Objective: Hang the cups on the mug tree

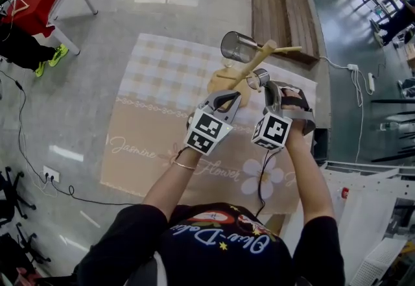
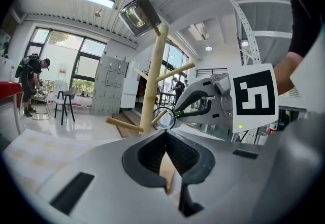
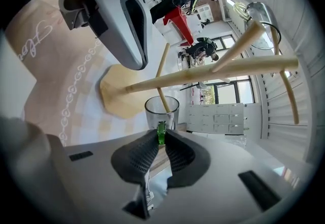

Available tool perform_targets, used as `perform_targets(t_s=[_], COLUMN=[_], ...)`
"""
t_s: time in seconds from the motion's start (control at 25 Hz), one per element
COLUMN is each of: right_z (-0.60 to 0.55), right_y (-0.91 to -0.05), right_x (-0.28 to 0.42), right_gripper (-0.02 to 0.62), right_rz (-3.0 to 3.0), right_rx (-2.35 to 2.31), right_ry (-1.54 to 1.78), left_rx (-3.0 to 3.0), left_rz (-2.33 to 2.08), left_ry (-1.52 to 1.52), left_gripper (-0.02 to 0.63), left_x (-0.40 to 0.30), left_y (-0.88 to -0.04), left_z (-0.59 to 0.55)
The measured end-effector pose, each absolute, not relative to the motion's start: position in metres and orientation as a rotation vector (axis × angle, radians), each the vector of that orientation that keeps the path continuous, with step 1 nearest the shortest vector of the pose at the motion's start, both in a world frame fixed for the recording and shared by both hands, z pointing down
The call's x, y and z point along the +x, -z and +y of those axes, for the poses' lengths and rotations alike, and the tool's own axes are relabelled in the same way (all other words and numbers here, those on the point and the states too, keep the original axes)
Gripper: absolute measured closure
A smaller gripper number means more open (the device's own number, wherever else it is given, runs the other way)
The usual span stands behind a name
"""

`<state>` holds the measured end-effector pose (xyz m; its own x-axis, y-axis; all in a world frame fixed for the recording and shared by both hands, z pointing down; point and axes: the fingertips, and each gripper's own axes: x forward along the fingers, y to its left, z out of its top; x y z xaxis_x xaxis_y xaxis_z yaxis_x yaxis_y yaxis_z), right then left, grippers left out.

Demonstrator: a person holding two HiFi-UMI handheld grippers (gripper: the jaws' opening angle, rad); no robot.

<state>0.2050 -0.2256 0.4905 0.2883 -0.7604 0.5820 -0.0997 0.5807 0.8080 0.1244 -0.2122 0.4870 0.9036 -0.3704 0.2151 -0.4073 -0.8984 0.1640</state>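
1. Judged the cup to be glass: light, stiff, slick, breakable; best taken by its green handle.
2. Found the right tongs nearly together, clamped on that handle; cup held aloft at the tree, a peg apparently entering its mouth.
3. Found the left tongs closed tip to tip, empty, low beside the tree.

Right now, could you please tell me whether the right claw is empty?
No, the right claw is shut on the green handle of a glass cup.
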Motion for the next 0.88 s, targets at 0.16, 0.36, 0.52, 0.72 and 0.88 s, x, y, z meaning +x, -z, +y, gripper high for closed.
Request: perform_targets(t_s=[0.16, 0.36, 0.52, 0.72, 0.88], right_z=[-0.226, -0.225, -0.224, -0.223, -0.221], right_y=[-0.490, -0.490, -0.489, -0.487, -0.487], right_x=[0.201, 0.198, 0.193, 0.190, 0.190], right_gripper=[0.549, 0.549, 0.549, 0.549, 0.549], right_rz=[-1.218, -1.219, -1.214, -1.209, -1.202], right_rx=[0.873, 0.871, 0.865, 0.853, 0.850], right_ry=[0.537, 0.551, 0.574, 0.594, 0.607], left_rx=[2.864, 2.874, 2.876, 2.877, 2.880], left_rz=[-0.599, -0.600, -0.595, -0.600, -0.613], left_ry=[-0.266, -0.282, -0.282, -0.286, -0.296], left_gripper=[0.598, 0.598, 0.598, 0.598, 0.598], left_x=[0.121, 0.119, 0.117, 0.116, 0.114], left_y=[-0.487, -0.488, -0.488, -0.487, -0.487], left_z=[-0.213, -0.211, -0.210, -0.210, -0.211])
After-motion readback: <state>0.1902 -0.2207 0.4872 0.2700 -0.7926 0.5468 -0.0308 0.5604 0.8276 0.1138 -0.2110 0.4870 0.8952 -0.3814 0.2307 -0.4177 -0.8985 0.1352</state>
